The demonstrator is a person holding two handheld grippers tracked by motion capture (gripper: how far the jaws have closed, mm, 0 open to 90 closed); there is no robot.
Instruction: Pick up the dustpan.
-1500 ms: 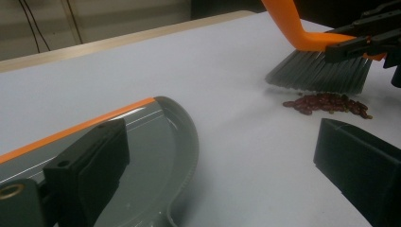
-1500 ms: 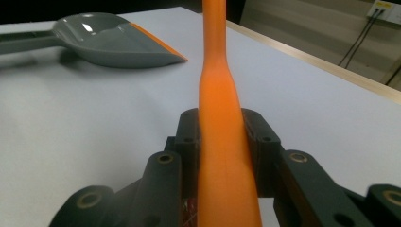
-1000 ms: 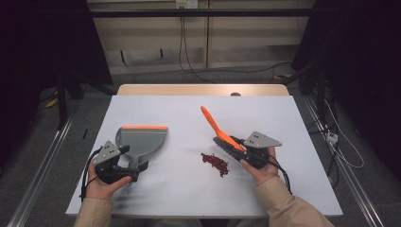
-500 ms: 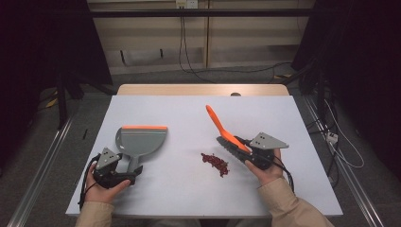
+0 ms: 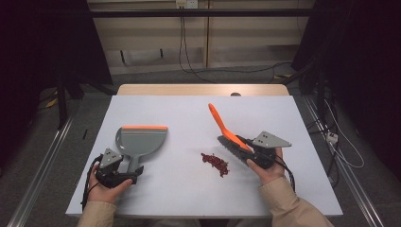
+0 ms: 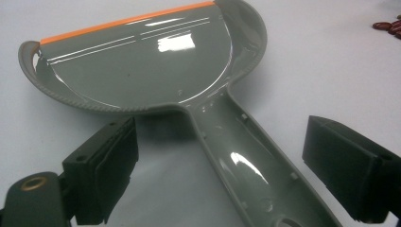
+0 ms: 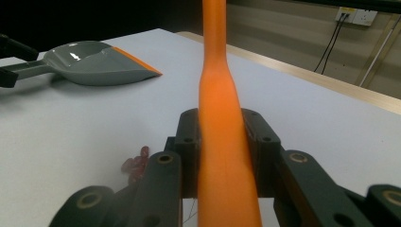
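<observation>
Dustpan (image 5: 142, 141) of grey plastic with an orange front lip lies flat on the white table (image 5: 179, 189), on the person's left side, its handle pointing back toward the left gripper (image 5: 126, 176). In the left gripper view the dustpan (image 6: 142, 66) handle runs down between the two black jaws, which stand wide apart, one on each side of the handle with table showing between each pad and the plastic; they hold nothing. The left hand (image 5: 105, 185) grips the tool near the table's near edge.

On the right side, the right gripper (image 5: 243, 150) is clamped on an orange brush (image 5: 226, 132), whose handle slants up and away toward the far side of the table while its dark bristles sit low at the gripper end. In the right gripper view the brush (image 7: 222, 142) handle rises straight up between the jaws, both pads pressed against its sides. The right hand (image 5: 265, 168) holds this tool from behind.

A small pile of dark red bits (image 5: 215, 163) lies on the table between the two grippers, just beside the brush bristles and well apart from the dustpan.
</observation>
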